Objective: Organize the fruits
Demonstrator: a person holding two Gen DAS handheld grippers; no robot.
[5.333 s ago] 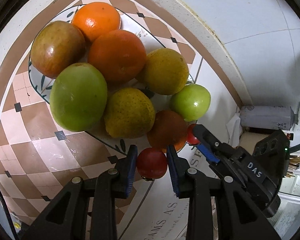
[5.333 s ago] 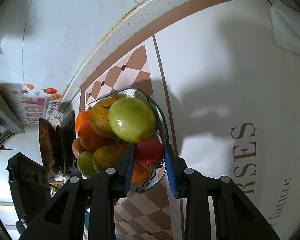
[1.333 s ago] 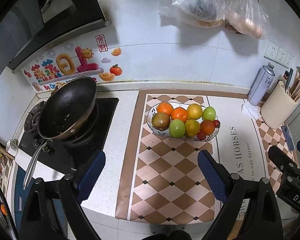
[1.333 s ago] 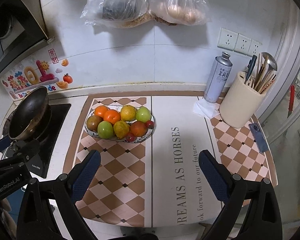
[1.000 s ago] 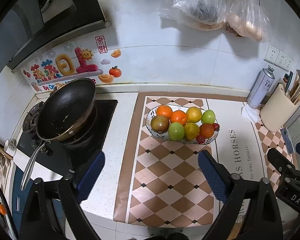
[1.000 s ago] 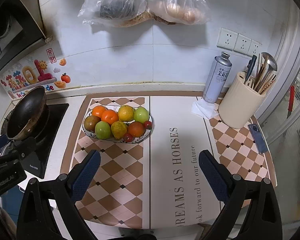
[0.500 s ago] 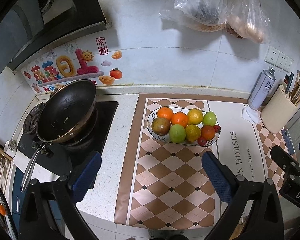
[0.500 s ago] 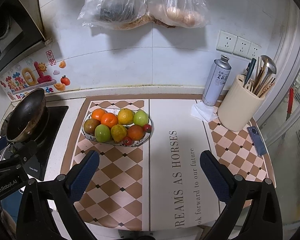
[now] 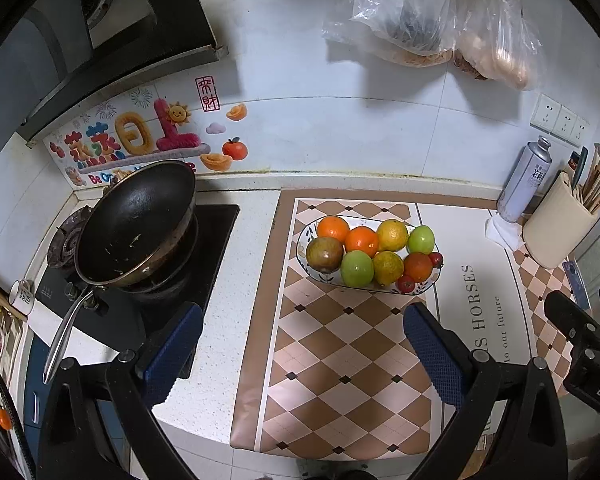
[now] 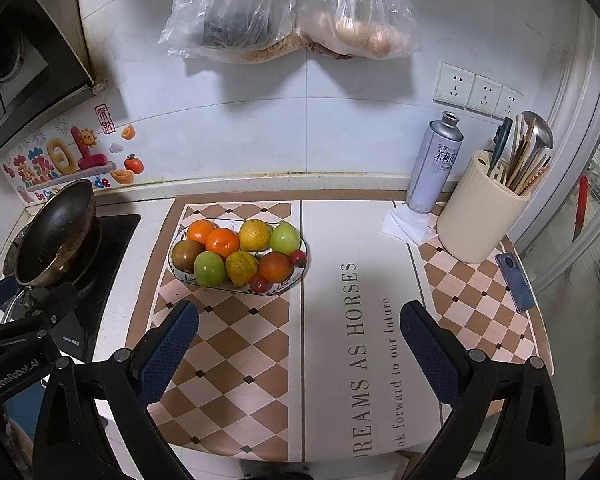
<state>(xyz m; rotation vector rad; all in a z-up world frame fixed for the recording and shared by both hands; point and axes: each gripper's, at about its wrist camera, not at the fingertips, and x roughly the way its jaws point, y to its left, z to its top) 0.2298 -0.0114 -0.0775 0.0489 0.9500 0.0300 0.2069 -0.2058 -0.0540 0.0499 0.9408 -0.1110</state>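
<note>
An oval patterned fruit plate (image 9: 305,266) (image 10: 300,270) stands on the checked mat, far from both grippers. It holds oranges (image 9: 361,241) (image 10: 222,243), green apples (image 9: 357,268) (image 10: 209,268), yellow citrus (image 9: 392,235), a brown-green fruit (image 9: 324,254) and two small red tomatoes (image 9: 405,283) (image 10: 259,283) at its near right rim. My left gripper (image 9: 302,332) is wide open and empty, held high above the counter's front. My right gripper (image 10: 299,330) is wide open and empty too, to the right of the left one.
A black wok (image 9: 136,224) sits on the stove at the left. A spray can (image 10: 434,164), a cream utensil holder (image 10: 480,216) and a folded tissue (image 10: 406,220) stand at the back right. Plastic bags (image 10: 292,12) hang on the wall. A phone (image 10: 514,276) lies at the right edge.
5.3 s ago each gripper was shut on a red tomato at the plate. Both tomatoes now lie on the plate; both grippers are open and pulled far back, barely drifting in the last second.
</note>
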